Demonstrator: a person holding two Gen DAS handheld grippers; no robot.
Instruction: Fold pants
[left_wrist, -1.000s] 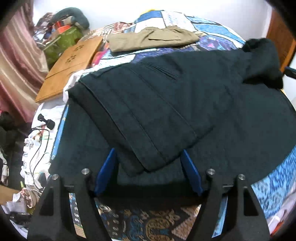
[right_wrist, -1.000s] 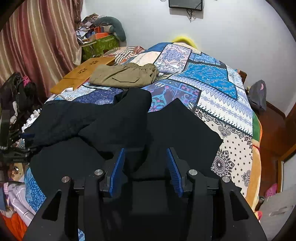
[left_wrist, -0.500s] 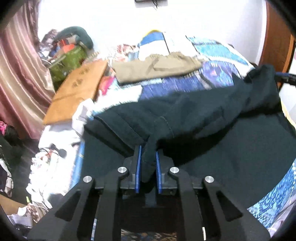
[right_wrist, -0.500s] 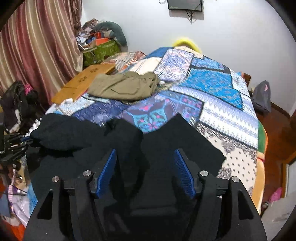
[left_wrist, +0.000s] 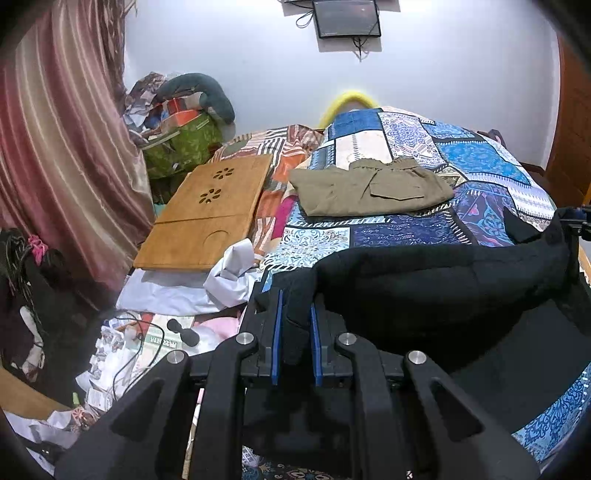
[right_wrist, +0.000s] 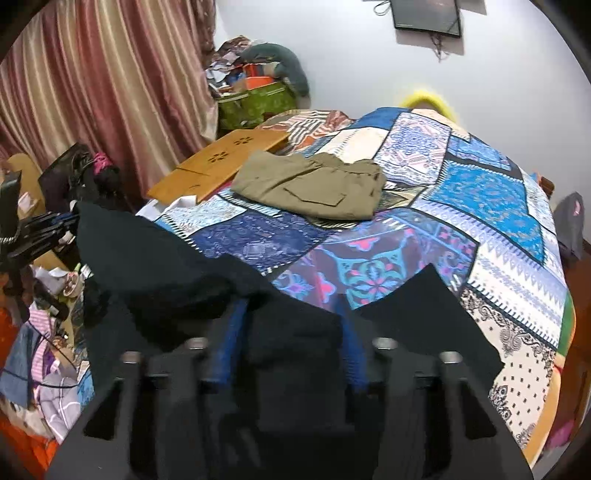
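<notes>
Pinching black pants (left_wrist: 424, 291) edge, left gripper (left_wrist: 294, 332) jaws clamped; right gripper (right_wrist: 291, 343) jaws apart, black fabric between, over patchwork bedspread (right_wrist: 491, 206).

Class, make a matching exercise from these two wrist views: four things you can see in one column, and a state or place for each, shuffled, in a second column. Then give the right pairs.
Column 1
1. left gripper
2. right gripper
3. khaki pants
4. wooden lap tray

Column 2
A. folded, lying flat on the patchwork bedspread
B. fingers apart, black pants draped between them
C. on the left part of the bed, near the curtain
D. fingers clamped on a pinch of black cloth

Pairs: 1-D, 2-B, 3-A, 4-C
</notes>
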